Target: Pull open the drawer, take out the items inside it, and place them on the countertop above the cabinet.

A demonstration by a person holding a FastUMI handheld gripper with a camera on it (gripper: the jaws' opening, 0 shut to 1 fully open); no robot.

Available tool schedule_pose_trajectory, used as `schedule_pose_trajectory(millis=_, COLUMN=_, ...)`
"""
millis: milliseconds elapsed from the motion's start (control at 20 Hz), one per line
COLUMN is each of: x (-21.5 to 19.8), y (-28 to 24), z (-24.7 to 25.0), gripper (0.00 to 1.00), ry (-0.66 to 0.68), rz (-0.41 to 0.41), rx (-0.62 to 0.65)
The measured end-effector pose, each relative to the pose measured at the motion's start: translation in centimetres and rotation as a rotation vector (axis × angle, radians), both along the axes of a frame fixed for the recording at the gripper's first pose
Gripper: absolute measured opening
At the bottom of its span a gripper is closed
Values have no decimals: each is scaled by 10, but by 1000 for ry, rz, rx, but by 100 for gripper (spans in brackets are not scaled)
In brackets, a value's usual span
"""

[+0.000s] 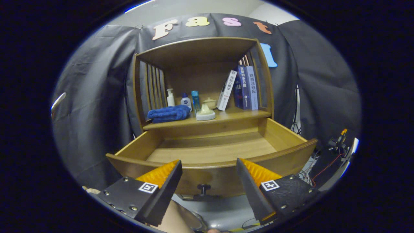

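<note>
Gripper view, my notes: gripper [208, 168] held level and square to the drawer [210, 152], pulled back from its front, fingers spread wide and gripping nothing. Drawer stands pulled fully out; its wooden floor shows bare from here. Knob [203, 187] sits low between the fingers. On the countertop [239, 114] above: folded blue towel [168, 114], pale cone-shaped piece [205, 113] beside it, three small bottles [185, 99] and a lidded jar [210, 102] behind, leaning books [241, 87] farther right.
</note>
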State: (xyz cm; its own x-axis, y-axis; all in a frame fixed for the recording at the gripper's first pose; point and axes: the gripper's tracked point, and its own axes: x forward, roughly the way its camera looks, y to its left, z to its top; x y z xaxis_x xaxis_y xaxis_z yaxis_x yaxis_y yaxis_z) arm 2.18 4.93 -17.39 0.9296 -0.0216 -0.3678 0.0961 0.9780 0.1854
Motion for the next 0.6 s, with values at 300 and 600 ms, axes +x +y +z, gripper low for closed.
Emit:
schedule_pose_trajectory(millis=300, x=4, y=-3, z=-5, gripper=97, ry=-20, rz=-40, rx=-52)
schedule_pose_trajectory(millis=600, x=25, y=-10, z=-5, gripper=97, ry=-36, rz=-8, rx=-57)
